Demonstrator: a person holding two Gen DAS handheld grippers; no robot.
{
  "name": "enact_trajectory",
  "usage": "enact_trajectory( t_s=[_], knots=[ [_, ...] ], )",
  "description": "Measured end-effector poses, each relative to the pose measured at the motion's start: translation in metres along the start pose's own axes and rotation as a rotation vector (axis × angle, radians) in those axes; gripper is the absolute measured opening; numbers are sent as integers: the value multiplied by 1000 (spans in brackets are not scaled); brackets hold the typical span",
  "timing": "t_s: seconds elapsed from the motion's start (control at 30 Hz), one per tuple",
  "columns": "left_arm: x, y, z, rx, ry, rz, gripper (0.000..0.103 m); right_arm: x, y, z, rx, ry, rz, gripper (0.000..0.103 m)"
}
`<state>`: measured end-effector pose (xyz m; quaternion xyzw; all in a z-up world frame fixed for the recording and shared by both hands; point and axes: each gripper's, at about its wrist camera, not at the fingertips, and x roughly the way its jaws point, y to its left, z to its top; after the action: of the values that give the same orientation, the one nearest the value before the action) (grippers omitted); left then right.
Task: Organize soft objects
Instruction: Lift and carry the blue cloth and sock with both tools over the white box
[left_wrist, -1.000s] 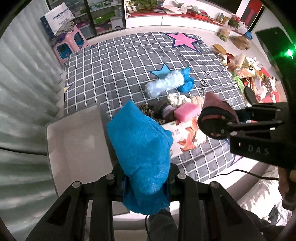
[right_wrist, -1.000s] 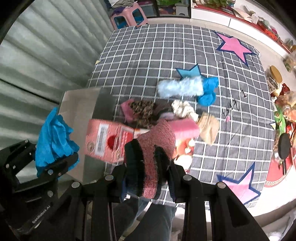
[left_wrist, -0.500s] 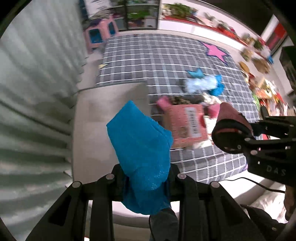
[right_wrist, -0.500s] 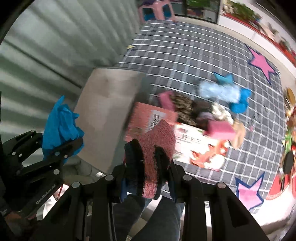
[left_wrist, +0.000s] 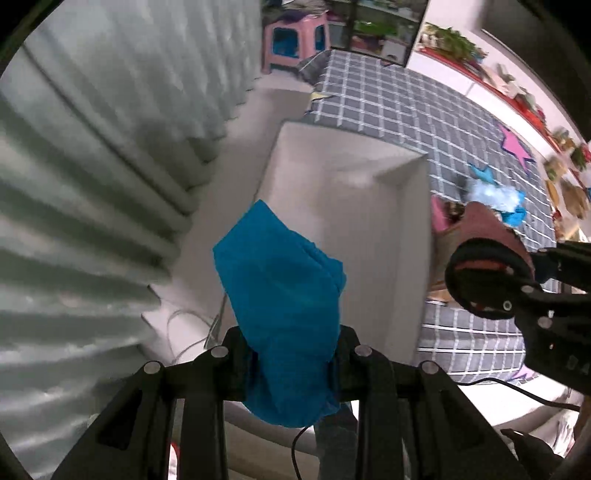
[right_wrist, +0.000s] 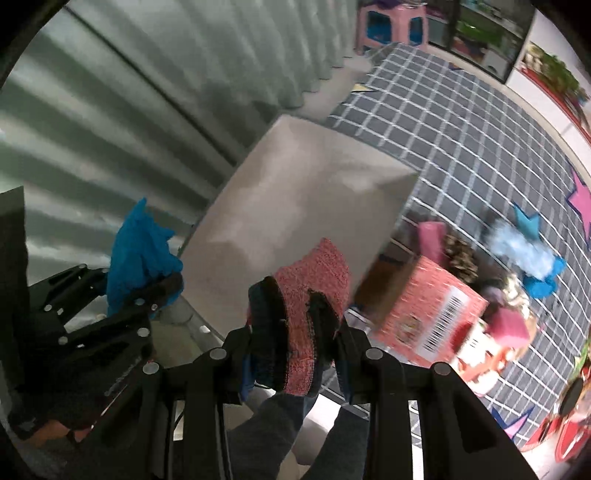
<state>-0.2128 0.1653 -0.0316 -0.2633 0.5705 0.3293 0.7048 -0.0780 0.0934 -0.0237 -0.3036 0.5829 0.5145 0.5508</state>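
My left gripper (left_wrist: 291, 365) is shut on a blue cloth (left_wrist: 284, 306) and holds it in the air at the near left edge of an open white box (left_wrist: 369, 221). The cloth also shows in the right wrist view (right_wrist: 138, 251). My right gripper (right_wrist: 295, 350) is shut on a red knit sock with a dark cuff (right_wrist: 310, 306), held above the near edge of the box (right_wrist: 306, 199). The sock also shows in the left wrist view (left_wrist: 487, 254). The inside of the box looks bare.
A grey curtain (left_wrist: 92, 166) hangs to the left of the box. On the checked mat (right_wrist: 461, 122) to the right lie a red carton (right_wrist: 432, 321), a fluffy light blue item (right_wrist: 517, 247), pink items and other soft things. A pink stool (left_wrist: 295, 40) stands far back.
Both grippers have swung left with their loads, from over the pile on the mat to over the white box. Both have stayed shut.
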Motion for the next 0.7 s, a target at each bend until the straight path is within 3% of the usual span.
enact_trajectory(
  t_s=[0.7],
  knots=[
    [53, 6, -9, -56, 112, -18, 32, 53, 11, 16, -25, 80, 16, 35]
  ],
)
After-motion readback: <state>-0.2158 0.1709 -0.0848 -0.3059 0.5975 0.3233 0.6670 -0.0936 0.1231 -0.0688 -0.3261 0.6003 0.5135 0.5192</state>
